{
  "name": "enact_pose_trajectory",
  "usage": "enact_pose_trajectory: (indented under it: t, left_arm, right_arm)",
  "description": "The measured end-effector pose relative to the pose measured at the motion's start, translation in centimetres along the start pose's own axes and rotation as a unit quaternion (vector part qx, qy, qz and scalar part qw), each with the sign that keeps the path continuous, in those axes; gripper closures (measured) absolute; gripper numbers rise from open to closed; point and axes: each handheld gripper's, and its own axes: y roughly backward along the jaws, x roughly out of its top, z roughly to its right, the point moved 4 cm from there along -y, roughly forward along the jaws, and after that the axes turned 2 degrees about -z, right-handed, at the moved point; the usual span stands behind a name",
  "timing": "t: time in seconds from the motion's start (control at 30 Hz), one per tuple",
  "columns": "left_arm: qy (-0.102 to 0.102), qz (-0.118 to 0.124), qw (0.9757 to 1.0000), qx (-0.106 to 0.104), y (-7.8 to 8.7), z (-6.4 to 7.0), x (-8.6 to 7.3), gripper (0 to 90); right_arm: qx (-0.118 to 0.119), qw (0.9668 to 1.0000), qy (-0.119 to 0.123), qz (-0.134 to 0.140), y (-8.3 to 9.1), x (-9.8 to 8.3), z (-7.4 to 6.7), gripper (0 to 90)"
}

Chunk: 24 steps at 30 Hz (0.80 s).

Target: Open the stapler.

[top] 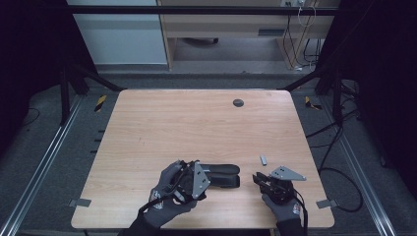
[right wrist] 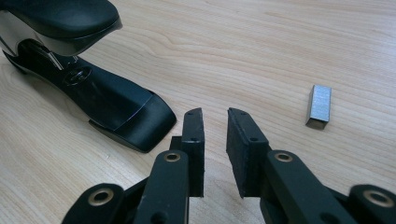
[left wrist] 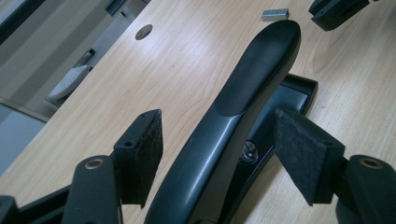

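A black stapler [top: 223,174] lies on the wooden table [top: 196,123] near its front edge, with its top arm raised off the base [right wrist: 116,112]. My left gripper [top: 210,178] straddles the stapler's rear end [left wrist: 205,158]. One pad [left wrist: 140,154] stands on each side of it, with a gap between pad and stapler, so the jaws are open. A small grey block of staples [top: 263,160] lies right of the stapler's nose [left wrist: 275,14] [right wrist: 320,106]. My right gripper [top: 259,179] hovers low over the table just right of the stapler. Its jaws [right wrist: 215,126] stand a narrow gap apart with nothing between them.
A dark round cable hole [top: 238,103] sits near the table's far edge. The front edge of the table runs just below both gloved hands. Black frame bars, cables and floor rails surround the table.
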Motion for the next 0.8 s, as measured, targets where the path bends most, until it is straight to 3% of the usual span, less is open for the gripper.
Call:
enact_pose_trajectory:
  t: [0.4, 0.5, 0.8]
  left_arm:
    - [-0.034, -0.018, 0.9992, 0.009, -1.2, 1.1, 0.2, 34.1]
    - [-0.054, -0.025, 0.9978, 0.028, -1.6, 1.5, 0.2, 34.6]
    - [-0.074, -0.030, 0.9958, 0.045, -2.0, 2.2, 0.2, 35.9]
  right_arm:
    - [0.002, 1.0000, -0.001, -0.001, -0.1, 0.0, 0.0, 77.5]
    - [0.003, 1.0000, -0.003, -0.001, 0.0, 0.0, 0.0, 77.5]
    - [0.003, 1.0000, -0.001, 0.001, 0.0, 0.0, 0.0, 77.5]
